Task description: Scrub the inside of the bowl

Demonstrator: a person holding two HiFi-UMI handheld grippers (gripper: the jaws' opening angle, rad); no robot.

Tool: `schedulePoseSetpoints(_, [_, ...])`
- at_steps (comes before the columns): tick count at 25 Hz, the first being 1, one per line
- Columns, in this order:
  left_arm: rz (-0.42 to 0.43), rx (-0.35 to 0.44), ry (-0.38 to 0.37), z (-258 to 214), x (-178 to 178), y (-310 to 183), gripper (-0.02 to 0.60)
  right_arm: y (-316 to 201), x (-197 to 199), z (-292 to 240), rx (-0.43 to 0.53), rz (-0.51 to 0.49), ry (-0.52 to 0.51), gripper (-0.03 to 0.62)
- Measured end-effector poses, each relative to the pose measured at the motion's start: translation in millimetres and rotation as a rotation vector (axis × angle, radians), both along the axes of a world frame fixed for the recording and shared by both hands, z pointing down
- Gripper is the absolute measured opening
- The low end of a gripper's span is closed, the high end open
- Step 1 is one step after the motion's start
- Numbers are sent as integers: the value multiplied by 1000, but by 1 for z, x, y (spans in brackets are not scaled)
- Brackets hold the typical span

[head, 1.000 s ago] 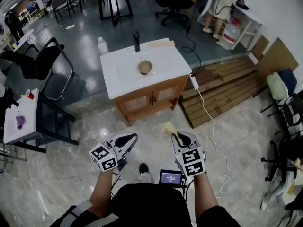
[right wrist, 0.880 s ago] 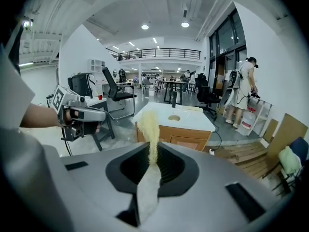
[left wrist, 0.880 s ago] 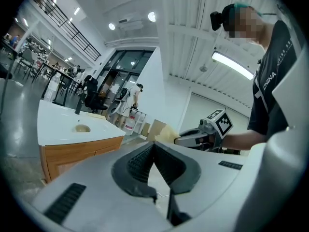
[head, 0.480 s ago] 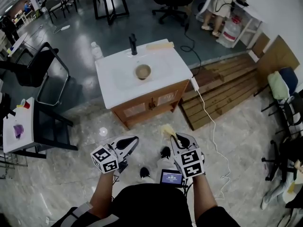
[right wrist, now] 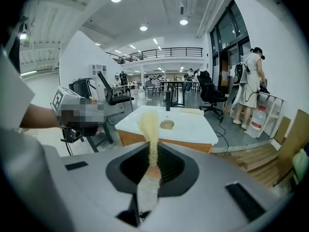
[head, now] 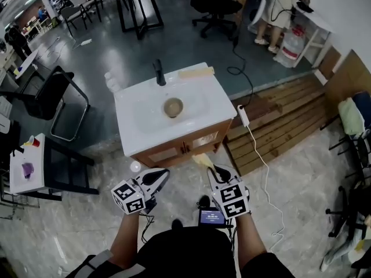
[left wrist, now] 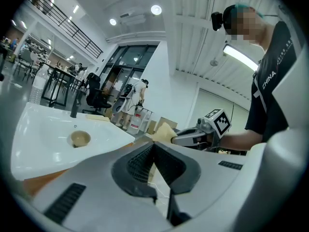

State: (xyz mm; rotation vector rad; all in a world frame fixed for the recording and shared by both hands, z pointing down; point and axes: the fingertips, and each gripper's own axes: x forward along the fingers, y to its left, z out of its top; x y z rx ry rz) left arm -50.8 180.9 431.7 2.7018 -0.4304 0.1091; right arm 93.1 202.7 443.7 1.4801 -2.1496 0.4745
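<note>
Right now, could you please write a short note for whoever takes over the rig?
Left gripper: jaws shut, empty.
Right gripper: jaws shut on the yellow sponge.
Bowl sits in the white sink, ahead of both grippers, untouched.
Done: sponge in the grip.
Left: reach the sink, steady the bowl, scrub its inside.

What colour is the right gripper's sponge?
The sponge is pale yellow; the right gripper view shows it best.
</note>
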Motion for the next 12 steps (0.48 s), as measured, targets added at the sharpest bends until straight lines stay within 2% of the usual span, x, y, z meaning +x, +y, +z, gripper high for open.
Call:
schedulePoseSetpoints(5, [-39, 0, -16, -9, 28, -32, 3, -35, 33, 3, -1, -21, -28, 43])
schedulePoseSetpoints(8, [-80, 2, -54, -5, 34, -47, 3, -51, 47, 7, -8, -45, -45, 43])
schedulePoseSetpoints(12, [-120, -12, -65, -5, 40, -58, 3, -69, 57, 10, -14, -78, -54, 43])
